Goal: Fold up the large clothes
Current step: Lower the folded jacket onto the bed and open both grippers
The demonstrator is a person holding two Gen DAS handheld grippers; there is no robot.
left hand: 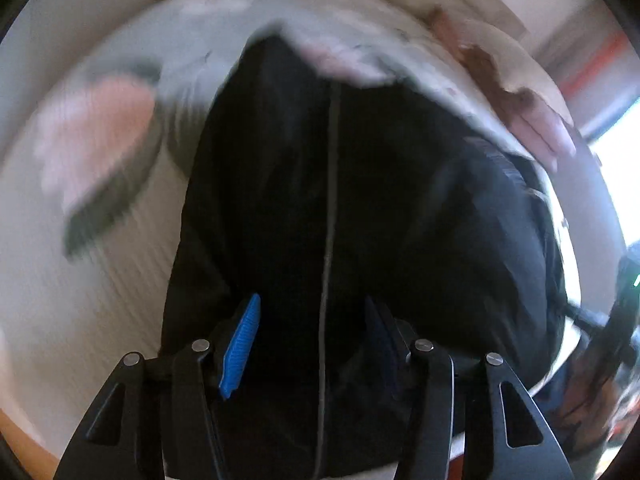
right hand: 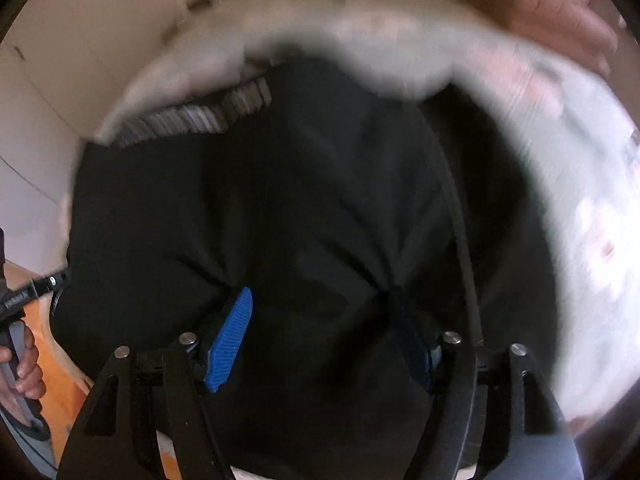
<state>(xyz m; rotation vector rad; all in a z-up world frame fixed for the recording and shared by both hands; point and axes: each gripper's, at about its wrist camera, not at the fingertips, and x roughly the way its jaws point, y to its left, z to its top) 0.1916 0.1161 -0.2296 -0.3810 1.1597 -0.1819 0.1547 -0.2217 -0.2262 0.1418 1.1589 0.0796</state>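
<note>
A large black garment with a grey zip line down its middle fills the left wrist view, lying over a pale bedspread. My left gripper stands open just above it, blue pads apart with cloth between them. In the right wrist view the same black garment shows a ribbed grey hem at the upper left. My right gripper is open over bunched cloth, its blue pads apart. Both views are motion-blurred.
The bedspread has pink and grey printed patches. A brown patch lies at its far right edge. A hand holding the other gripper's handle shows at the left of the right wrist view, over an orange surface.
</note>
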